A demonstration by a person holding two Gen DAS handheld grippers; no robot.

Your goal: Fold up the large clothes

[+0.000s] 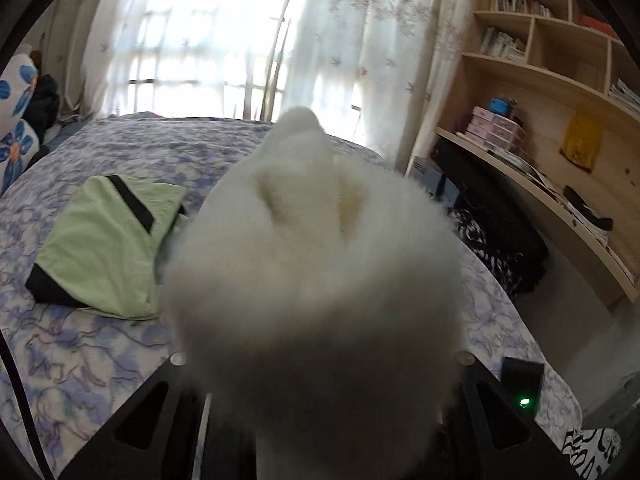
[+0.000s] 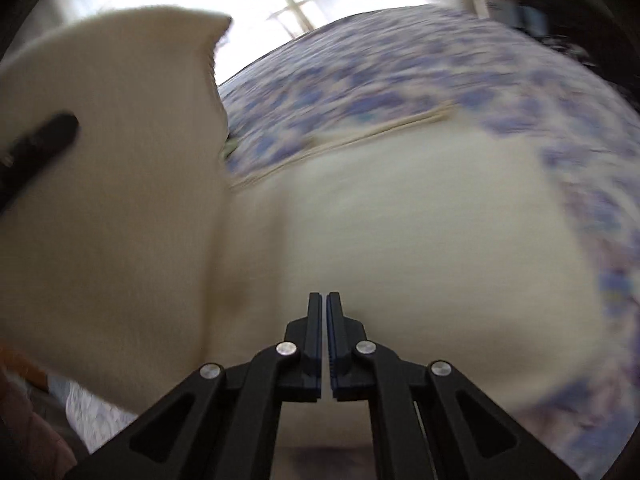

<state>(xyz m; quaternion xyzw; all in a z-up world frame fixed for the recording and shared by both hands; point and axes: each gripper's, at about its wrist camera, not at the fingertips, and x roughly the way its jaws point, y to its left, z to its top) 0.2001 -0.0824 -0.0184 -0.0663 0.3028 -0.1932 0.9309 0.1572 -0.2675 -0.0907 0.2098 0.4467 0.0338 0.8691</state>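
A large cream-white knit garment (image 2: 400,232) lies on the bed. In the left wrist view a bunched, fuzzy part of it (image 1: 316,264) fills the middle and hides my left gripper's fingers; the cloth sits between the gripper's arms, so it looks held. In the right wrist view a raised flap of the garment (image 2: 108,160) stands at the left, with a black finger (image 2: 36,144) of the other gripper against it. My right gripper (image 2: 324,300) is shut and empty, just above the flat part of the garment.
The bed has a purple floral sheet (image 1: 100,360). A folded green garment with black trim (image 1: 108,240) lies at its left. A small black device with a green light (image 1: 522,388) lies near the bed's right edge. Wooden shelves (image 1: 540,80) stand right, curtains (image 1: 240,40) behind.
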